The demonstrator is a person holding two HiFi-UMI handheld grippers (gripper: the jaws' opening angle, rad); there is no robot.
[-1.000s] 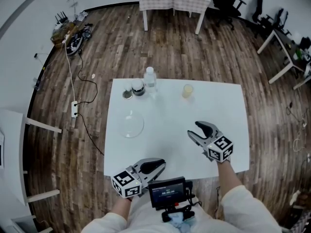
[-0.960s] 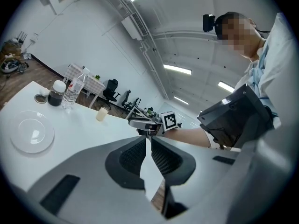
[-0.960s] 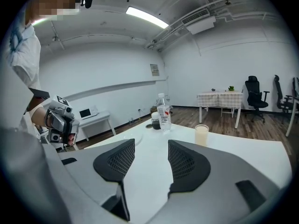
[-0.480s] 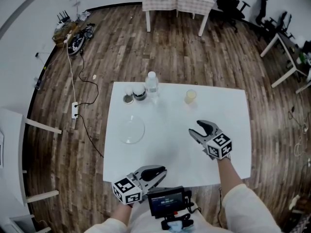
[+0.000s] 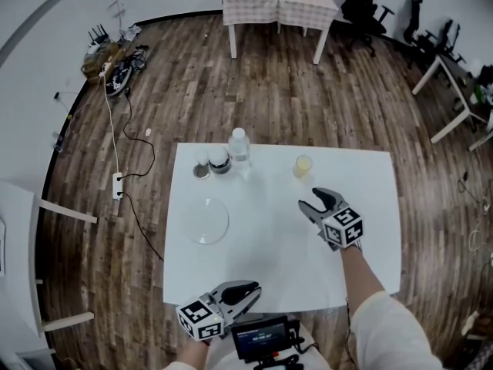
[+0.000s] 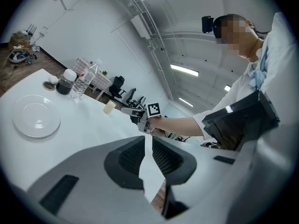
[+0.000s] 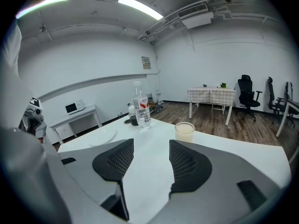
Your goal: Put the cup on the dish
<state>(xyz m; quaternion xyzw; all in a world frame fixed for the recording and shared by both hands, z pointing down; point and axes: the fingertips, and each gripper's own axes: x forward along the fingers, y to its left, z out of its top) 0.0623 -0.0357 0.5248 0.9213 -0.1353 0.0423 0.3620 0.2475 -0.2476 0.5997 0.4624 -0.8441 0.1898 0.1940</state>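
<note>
A small cup [image 5: 302,165] of pale cream liquid stands on the white table [image 5: 362,230], far right of centre. The clear glass dish [image 5: 206,220] lies empty on the table's left half. My right gripper [image 5: 311,200] hovers just short of the cup, jaws opening with nothing between them. Its own view has the cup [image 7: 185,131] ahead, slightly right of the right gripper [image 7: 150,144], and the dish [image 7: 103,135] off to the left. My left gripper [image 5: 250,290] sits at the near table edge, shut and empty. Past the left gripper [image 6: 148,141] its view shows the dish [image 6: 36,116] and cup [image 6: 109,107].
A water bottle [image 5: 239,145], a dark jar [image 5: 219,160] and a small lid [image 5: 201,171] stand along the table's far edge, left of the cup. Wooden floor surrounds the table. A cloth-covered table [image 5: 279,2] and office chairs stand farther back.
My right gripper has moved forward toward the cup and its jaws have spread a little. My left gripper has drawn back toward the near edge of the table.
</note>
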